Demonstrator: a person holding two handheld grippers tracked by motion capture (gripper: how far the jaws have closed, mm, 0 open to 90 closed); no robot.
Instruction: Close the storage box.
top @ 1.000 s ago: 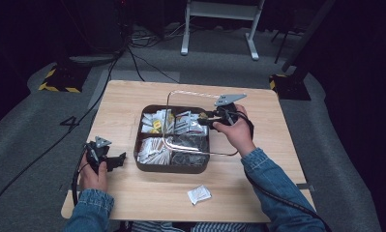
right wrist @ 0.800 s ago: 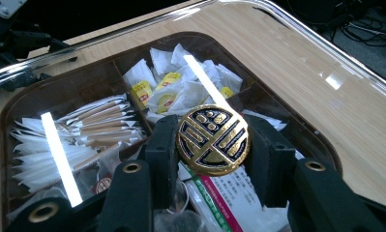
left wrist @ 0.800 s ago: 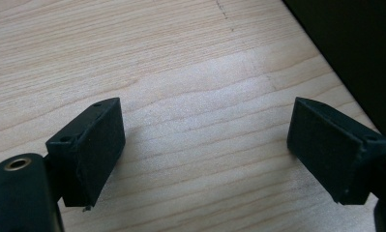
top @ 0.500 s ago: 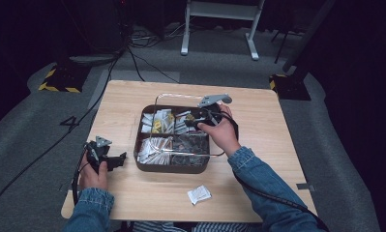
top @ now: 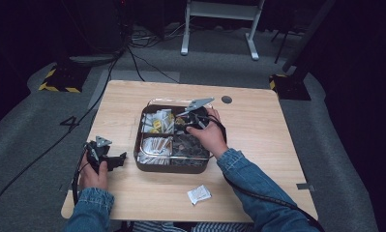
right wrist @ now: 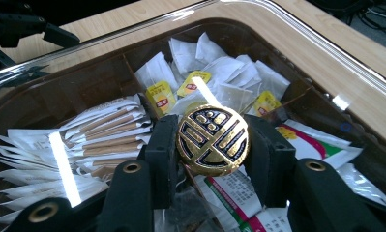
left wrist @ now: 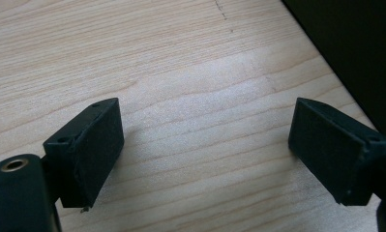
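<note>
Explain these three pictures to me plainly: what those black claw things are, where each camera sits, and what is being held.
A person works at a wooden table, holding a hand-operated two-jaw gripper in each hand. The high view looks down from above. The other two cameras ride on the grippers, looking along their black jaws. The left gripper is open over bare wood, beside the tray. The right gripper is shut on a round gold-and-black knob, which seems to belong to the clear lid above the divided tray of tea bags and sachets. A small white packet lies loose on the table.

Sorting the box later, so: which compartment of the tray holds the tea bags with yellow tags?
The far-left compartment of the tray: its white tea bags carry yellow tags. The near-left one holds brown-striped white sachets instead.
</note>
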